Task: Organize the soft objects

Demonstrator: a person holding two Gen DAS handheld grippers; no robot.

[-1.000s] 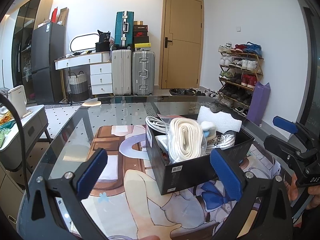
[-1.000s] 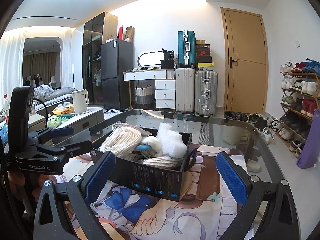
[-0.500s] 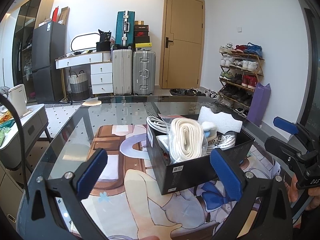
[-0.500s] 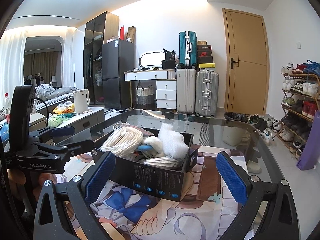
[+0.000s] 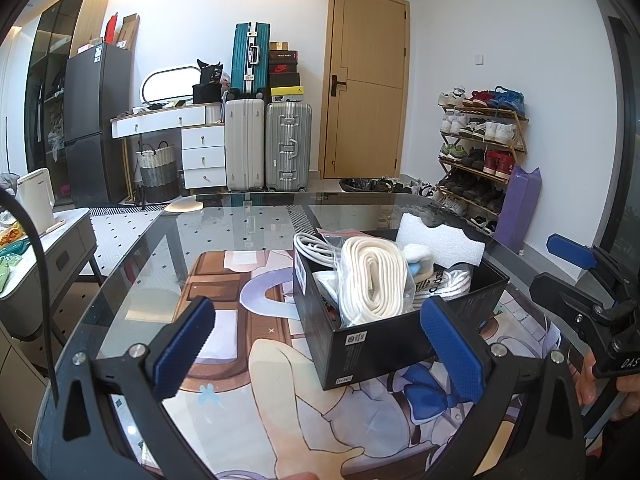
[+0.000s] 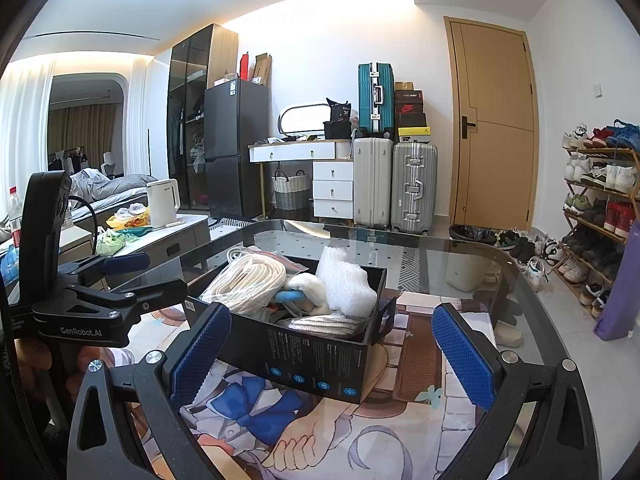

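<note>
The black box (image 5: 384,332) of soft items, a bagged white rope coil (image 5: 374,280) among them, sits centre-right. Left gripper (image 5: 320,348) and right gripper (image 6: 326,356) hover wide apart, holding nothing.

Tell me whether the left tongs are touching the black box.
Apart. The right wrist view shows the left tongs open to one side of the black box, with printed mat visible between them.
</note>
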